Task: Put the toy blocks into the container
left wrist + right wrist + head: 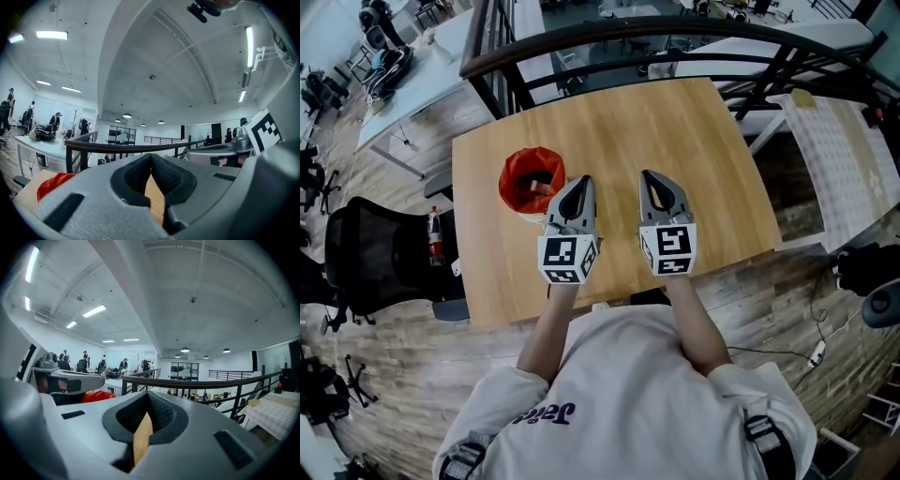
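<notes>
Jaws on the left gripper (151,158) are pressed together with nothing between them. Only a thin strip of the wooden table (694,131) shows under the tips. Jaws on the right gripper (149,398) are pressed together too, and they hold nothing. The two grippers hang side by side over the near part of the table, a little apart, and both point away from the person.

The red container (514,167) stands on the table just beside the left gripper, on its left. I cannot tell if they touch. The toy blocks (542,187) lie inside the container, but I cannot tell how many.

A dark railing (694,28) curves past the far edge of the table. A black chair (380,248) stands on the floor to the left of the table, and a bottle (435,234) stands next to it.
</notes>
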### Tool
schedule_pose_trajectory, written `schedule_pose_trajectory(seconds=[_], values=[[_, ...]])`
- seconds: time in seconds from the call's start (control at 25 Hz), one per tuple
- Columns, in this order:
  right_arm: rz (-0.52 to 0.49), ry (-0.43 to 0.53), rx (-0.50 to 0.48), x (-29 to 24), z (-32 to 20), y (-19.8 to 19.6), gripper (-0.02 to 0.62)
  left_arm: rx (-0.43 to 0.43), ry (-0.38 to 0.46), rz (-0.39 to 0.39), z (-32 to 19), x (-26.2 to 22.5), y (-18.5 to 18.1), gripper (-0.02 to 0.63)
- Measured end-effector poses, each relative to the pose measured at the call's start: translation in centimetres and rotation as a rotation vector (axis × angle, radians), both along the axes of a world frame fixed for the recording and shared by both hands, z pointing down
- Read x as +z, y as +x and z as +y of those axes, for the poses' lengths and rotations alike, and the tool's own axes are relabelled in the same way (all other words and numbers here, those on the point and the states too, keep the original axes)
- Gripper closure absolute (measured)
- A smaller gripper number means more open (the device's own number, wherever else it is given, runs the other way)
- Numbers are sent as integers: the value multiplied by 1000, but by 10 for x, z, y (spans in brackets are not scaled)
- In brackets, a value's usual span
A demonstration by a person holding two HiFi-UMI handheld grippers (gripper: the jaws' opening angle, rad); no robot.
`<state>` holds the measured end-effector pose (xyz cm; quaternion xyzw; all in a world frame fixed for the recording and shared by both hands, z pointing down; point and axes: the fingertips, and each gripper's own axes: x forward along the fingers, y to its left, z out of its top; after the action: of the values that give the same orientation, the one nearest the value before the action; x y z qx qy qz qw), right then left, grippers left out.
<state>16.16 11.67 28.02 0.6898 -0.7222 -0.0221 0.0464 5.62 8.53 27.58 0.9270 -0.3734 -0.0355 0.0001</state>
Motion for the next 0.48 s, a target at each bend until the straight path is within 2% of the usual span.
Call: schedule_pose_trajectory(seconds=[0.48], values=[[-32,19,-72,-14,-29,-22,581,-18,2,-2,-9,-8,-18,592]])
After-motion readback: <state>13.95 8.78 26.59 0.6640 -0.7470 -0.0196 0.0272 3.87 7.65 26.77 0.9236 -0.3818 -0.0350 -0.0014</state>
